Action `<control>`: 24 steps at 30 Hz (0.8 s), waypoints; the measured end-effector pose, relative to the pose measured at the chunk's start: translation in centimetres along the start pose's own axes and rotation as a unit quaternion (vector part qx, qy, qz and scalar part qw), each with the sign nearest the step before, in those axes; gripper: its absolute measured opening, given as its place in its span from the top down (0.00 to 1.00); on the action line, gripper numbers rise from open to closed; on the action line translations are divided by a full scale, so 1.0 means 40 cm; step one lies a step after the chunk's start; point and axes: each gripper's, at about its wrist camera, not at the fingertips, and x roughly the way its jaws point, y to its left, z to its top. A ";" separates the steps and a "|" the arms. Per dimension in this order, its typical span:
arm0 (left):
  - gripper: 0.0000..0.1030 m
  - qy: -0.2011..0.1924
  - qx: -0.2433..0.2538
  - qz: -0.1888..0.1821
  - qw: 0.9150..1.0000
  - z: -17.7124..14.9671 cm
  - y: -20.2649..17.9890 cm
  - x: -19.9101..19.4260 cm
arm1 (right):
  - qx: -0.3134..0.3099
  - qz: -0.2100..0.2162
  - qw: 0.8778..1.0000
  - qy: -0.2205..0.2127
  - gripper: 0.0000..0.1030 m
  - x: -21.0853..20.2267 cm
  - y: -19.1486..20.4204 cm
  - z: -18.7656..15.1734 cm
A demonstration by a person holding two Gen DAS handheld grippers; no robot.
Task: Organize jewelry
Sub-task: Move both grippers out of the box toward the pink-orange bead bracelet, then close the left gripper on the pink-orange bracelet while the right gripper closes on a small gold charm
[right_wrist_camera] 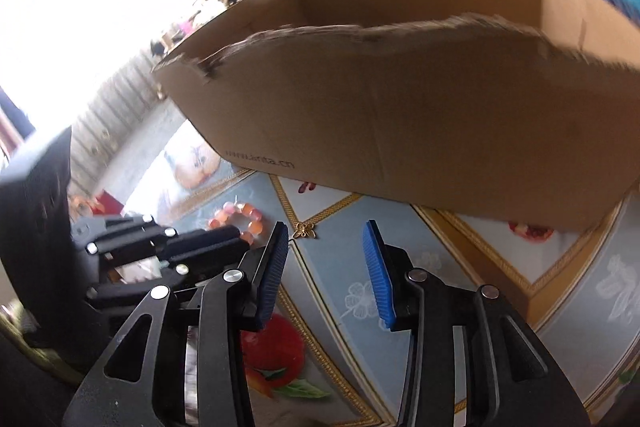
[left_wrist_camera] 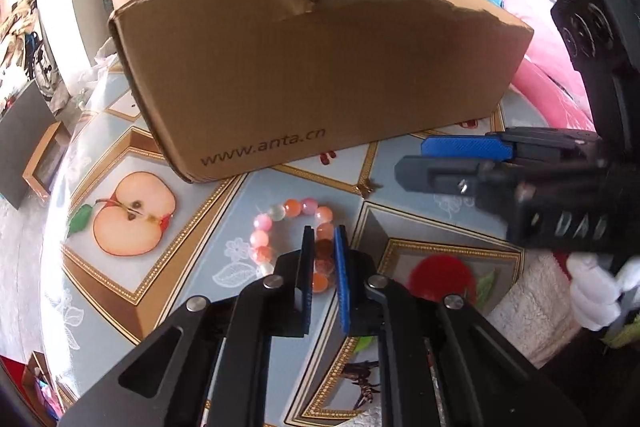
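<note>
A bracelet of pink and orange beads (left_wrist_camera: 260, 239) lies on the patterned tablecloth in front of a torn cardboard box (left_wrist_camera: 320, 67). My left gripper (left_wrist_camera: 324, 241) is shut on the bracelet's right side, with beads pinched between its pads. A small gold charm (left_wrist_camera: 366, 187) lies on the cloth just beyond it. In the right wrist view my right gripper (right_wrist_camera: 326, 227) stands open with nothing between its fingers; the gold charm (right_wrist_camera: 305, 230) lies just past its left fingertip. The left gripper (right_wrist_camera: 240, 241) and bracelet (right_wrist_camera: 236, 211) show at the left there, below the box (right_wrist_camera: 400, 107).
The tablecloth (left_wrist_camera: 120, 287) has fruit prints and gold borders. Pink and blue bedding (left_wrist_camera: 540, 39) lies behind the box on the right. A wooden frame (left_wrist_camera: 44, 163) sits off the table's left edge. A white-gloved hand (left_wrist_camera: 592, 291) holds the right gripper (left_wrist_camera: 412, 157).
</note>
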 end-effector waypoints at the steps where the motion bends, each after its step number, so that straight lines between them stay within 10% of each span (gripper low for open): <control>1: 0.91 -0.001 -0.003 -0.002 1.000 -0.002 0.002 -0.001 | -0.020 -0.005 1.000 -0.001 0.65 0.005 0.017 -0.001; 24: 0.90 -0.006 -0.008 -0.008 1.000 -0.021 0.028 -0.019 | -0.161 -0.001 0.987 0.011 0.89 0.073 0.077 0.009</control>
